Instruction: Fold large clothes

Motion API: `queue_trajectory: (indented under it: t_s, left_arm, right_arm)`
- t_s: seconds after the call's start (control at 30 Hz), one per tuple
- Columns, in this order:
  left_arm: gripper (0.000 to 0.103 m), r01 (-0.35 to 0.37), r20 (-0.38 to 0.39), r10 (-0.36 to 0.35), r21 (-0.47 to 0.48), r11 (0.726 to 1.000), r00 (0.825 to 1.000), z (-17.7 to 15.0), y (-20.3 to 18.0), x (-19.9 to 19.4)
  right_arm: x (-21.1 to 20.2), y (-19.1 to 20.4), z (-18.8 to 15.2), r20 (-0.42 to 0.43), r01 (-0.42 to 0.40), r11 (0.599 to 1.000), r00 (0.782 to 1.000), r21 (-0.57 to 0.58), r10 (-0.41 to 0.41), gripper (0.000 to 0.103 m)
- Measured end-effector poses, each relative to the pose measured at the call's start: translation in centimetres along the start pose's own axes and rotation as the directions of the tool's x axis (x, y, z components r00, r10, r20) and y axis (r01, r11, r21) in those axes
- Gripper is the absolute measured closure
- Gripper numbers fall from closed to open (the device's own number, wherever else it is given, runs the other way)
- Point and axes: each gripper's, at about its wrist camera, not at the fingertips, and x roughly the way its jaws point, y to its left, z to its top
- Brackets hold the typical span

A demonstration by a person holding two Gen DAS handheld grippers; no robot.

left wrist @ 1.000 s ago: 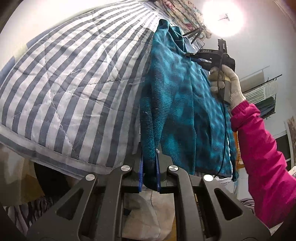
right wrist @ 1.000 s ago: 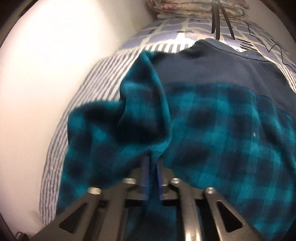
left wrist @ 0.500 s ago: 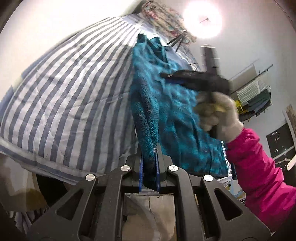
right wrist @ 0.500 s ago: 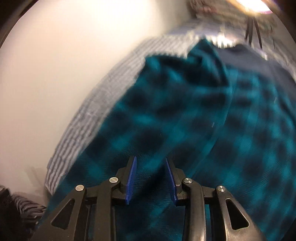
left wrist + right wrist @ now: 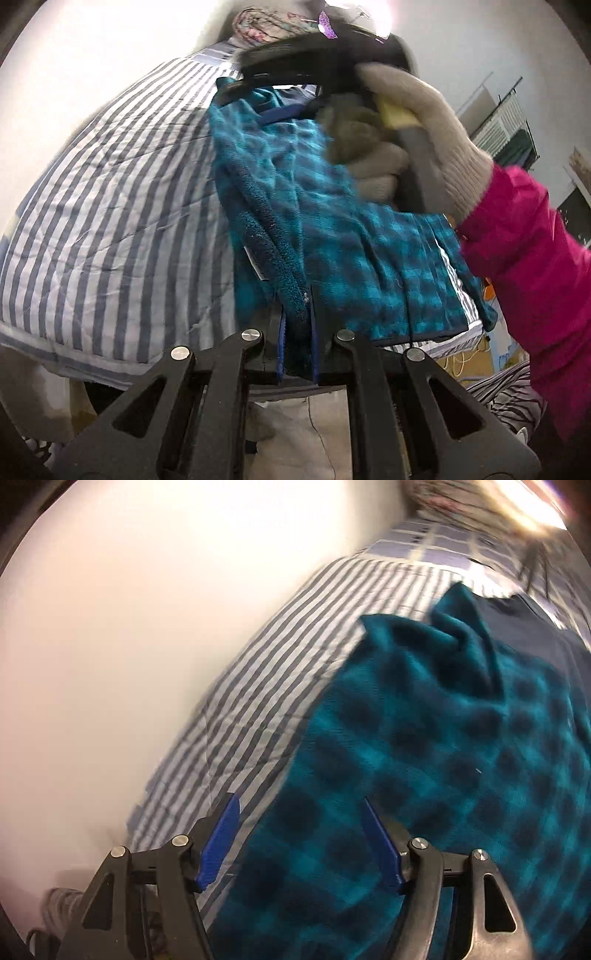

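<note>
Over the fleece (image 5: pixel 424 775), right tool (image 5: pixel 299 834) now opening — cloth released

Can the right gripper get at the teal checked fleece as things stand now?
Probably yes. The right gripper is opening, nothing pinched between its jaws, and the teal checked fleece lies directly below it on the striped quilt. Nothing stands between them.

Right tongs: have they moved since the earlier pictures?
Yes. In the left wrist view, the gloved hand holding them has come nearer and now covers the upper part of the teal fleece on the striped quilt.
</note>
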Motion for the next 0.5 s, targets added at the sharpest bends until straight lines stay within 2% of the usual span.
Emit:
queue_trajectory:
  t_s: [0.13, 0.2, 0.23, 0.27, 0.3, 0.37, 0.43, 0.5]
  left_arm:
    - [0.095, -0.011, -0.003, 0.011, 0.043, 0.999, 1.0, -0.2, -1.5, 0.5]
    - [0.095, -0.018, -0.007, 0.019, 0.063, 0.998, 1.0, -0.3, -2.1, 0.9]
    - [0.095, -0.024, -0.009, 0.024, 0.072, 0.997, 1.0, -0.5, -2.4, 0.8]
    - [0.095, -0.029, -0.01, 0.03, 0.08, 0.996, 1.0, -0.5, -2.6, 0.9]
    - [0.095, -0.032, -0.011, 0.033, 0.087, 0.996, 0.999, -0.6, -2.8, 1.1]
    - [0.095, -0.041, -0.009, 0.042, 0.105, 0.994, 0.999, -0.5, -3.5, 1.2]
    - [0.095, -0.05, -0.003, 0.051, 0.134, 0.99, 0.999, -0.6, -4.6, 1.1]
    - [0.095, -0.059, 0.001, 0.06, 0.18, 0.982, 0.998, -0.6, -6.1, 1.4]
  right_arm:
    - [3.1, 2.2, -0.8, -0.09, 0.112, 0.989, 0.989, -0.096, -0.121, 0.037]
    - [4.4, 2.2, -1.5, -0.1, 0.174, 0.975, 0.977, -0.138, -0.188, 0.055]
    - [4.7, 2.2, -1.9, -0.099, 0.207, 0.967, 0.97, -0.151, -0.223, 0.071]
    - [4.6, 1.8, -2.2, -0.094, 0.214, 0.966, 0.969, -0.146, -0.229, 0.081]
    - [4.5, 1.5, -2.3, -0.086, 0.206, 0.97, 0.972, -0.127, -0.217, 0.085]
    - [3.0, -0.6, -2.7, -0.049, 0.138, 0.99, 0.989, -0.041, -0.139, 0.095]
    - [0.6, -2.6, -3.2, 0.022, 0.043, 0.998, 0.999, 0.038, -0.044, 0.097]
    - [-1.3, -4.9, -4.1, 0.101, -0.048, 0.994, 0.994, 0.1, 0.038, 0.097]
